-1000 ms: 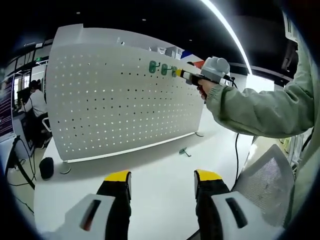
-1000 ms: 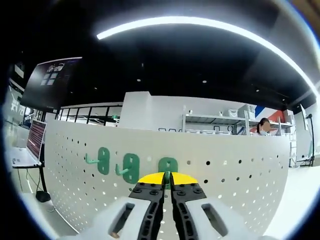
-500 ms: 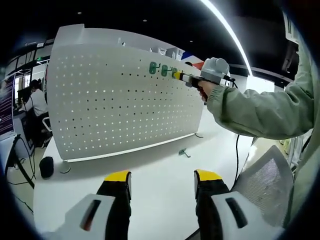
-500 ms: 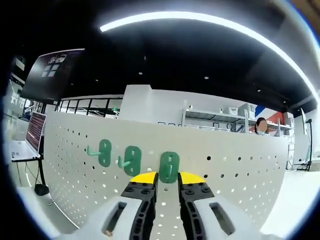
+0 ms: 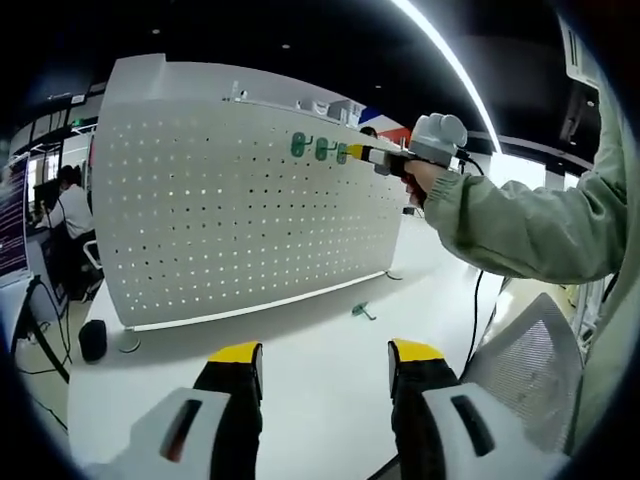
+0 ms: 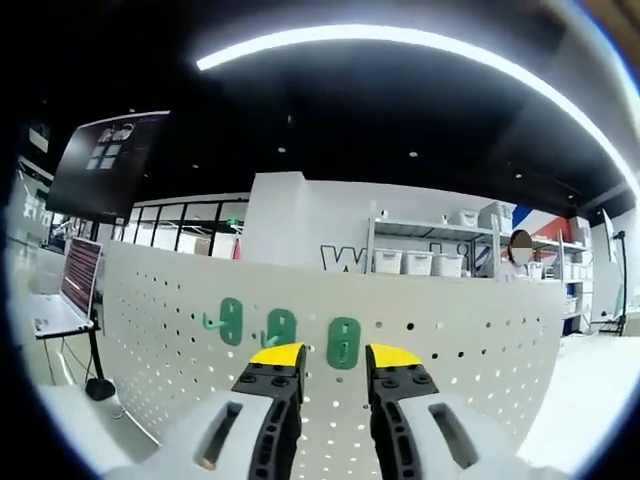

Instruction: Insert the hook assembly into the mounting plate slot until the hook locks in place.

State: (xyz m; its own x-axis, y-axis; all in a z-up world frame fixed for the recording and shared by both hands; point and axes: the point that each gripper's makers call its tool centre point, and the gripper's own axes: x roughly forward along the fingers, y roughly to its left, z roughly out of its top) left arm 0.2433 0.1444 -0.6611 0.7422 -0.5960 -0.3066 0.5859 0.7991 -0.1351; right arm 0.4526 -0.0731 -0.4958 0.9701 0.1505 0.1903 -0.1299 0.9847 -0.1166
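Observation:
A white pegboard mounting plate (image 5: 230, 210) stands upright on the table (image 5: 300, 370). Three green hooks hang in a row near its top edge: (image 5: 298, 146), (image 5: 321, 150), (image 5: 341, 153). In the right gripper view the same three read as a left hook (image 6: 231, 321), a middle hook (image 6: 281, 327) and a right hook (image 6: 343, 342) on the pegboard (image 6: 470, 350). My right gripper (image 6: 336, 357) is open, just short of the rightmost hook and holding nothing; it also shows as the right gripper (image 5: 354, 153) held at the board. My left gripper (image 5: 326, 352) is open and empty, low over the table. A spare green hook (image 5: 360, 311) lies on the table.
A green sleeve (image 5: 520, 225) reaches across on the right. A mesh chair back (image 5: 535, 350) stands at the lower right. A seated person (image 5: 65, 205) and a small dark object (image 5: 92, 335) are at the left. Shelves with bins (image 6: 420, 262) sit behind the board.
My right gripper, shut on the rightmost hook one second ago, has opened and drawn back slightly, leaving that hook on the board. My left gripper stays open and still.

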